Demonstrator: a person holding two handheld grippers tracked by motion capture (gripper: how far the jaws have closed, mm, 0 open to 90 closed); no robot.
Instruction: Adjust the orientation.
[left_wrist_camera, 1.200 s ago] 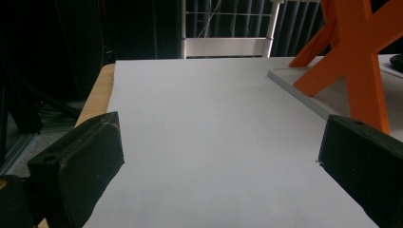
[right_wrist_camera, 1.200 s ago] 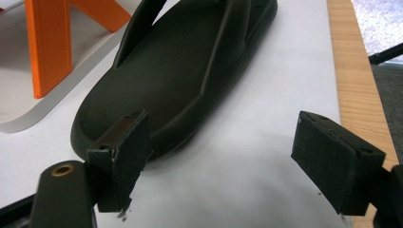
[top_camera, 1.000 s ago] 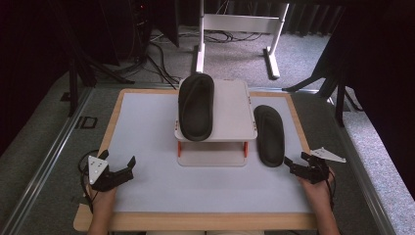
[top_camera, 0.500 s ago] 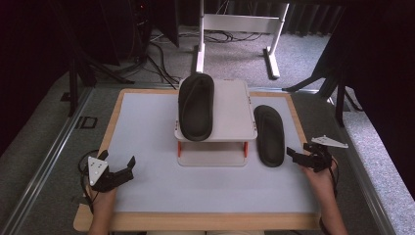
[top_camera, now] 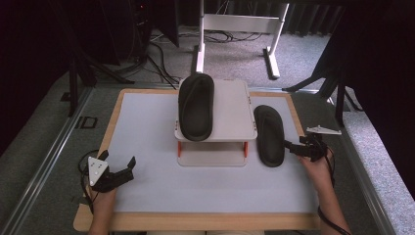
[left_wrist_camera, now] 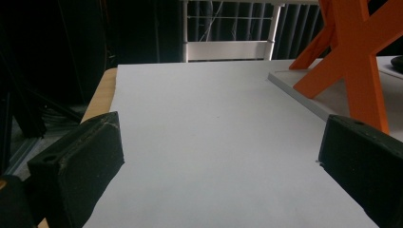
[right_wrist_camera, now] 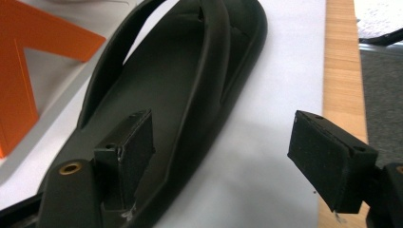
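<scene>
The work in hand is the pick-up of the second slipper (top_camera: pixel 268 134), which lies flat on the tabletop (top_camera: pixel 147 122) just to the right of the small rack (top_camera: pixel 230 105). Its mate, the first slipper (top_camera: pixel 196 105), already rests on the rack's top shelf.

Right hand-held gripper (top_camera: pixel 289 145): positioned at the near right edge of the second slipper, jaws spread wide. In the right gripper view one jaw stands over the slipper's footbed near the heel and the other stands over bare tabletop outside the rim, so the slipper's side wall (right_wrist_camera: pixel 233 90) lies between them. Nothing is clamped yet.

Left hand-held gripper (top_camera: pixel 122 172): parked at the near left of the tabletop, well apart from the rack, jaws wide and empty. The left gripper view shows bare tabletop ahead and the rack's orange leg (left_wrist_camera: pixel 354 61) to one side.

Judged step: approach complete, grasp pending.

Next move, as it appears to call for:
1. Lower the right jaws until the side wall sits fully between the pads.
2. Close firmly on the wall; the sole looks soft and may flex.
3. Lift clear before moving toward the rack, presumably to the free shelf space beside the first slipper.
</scene>
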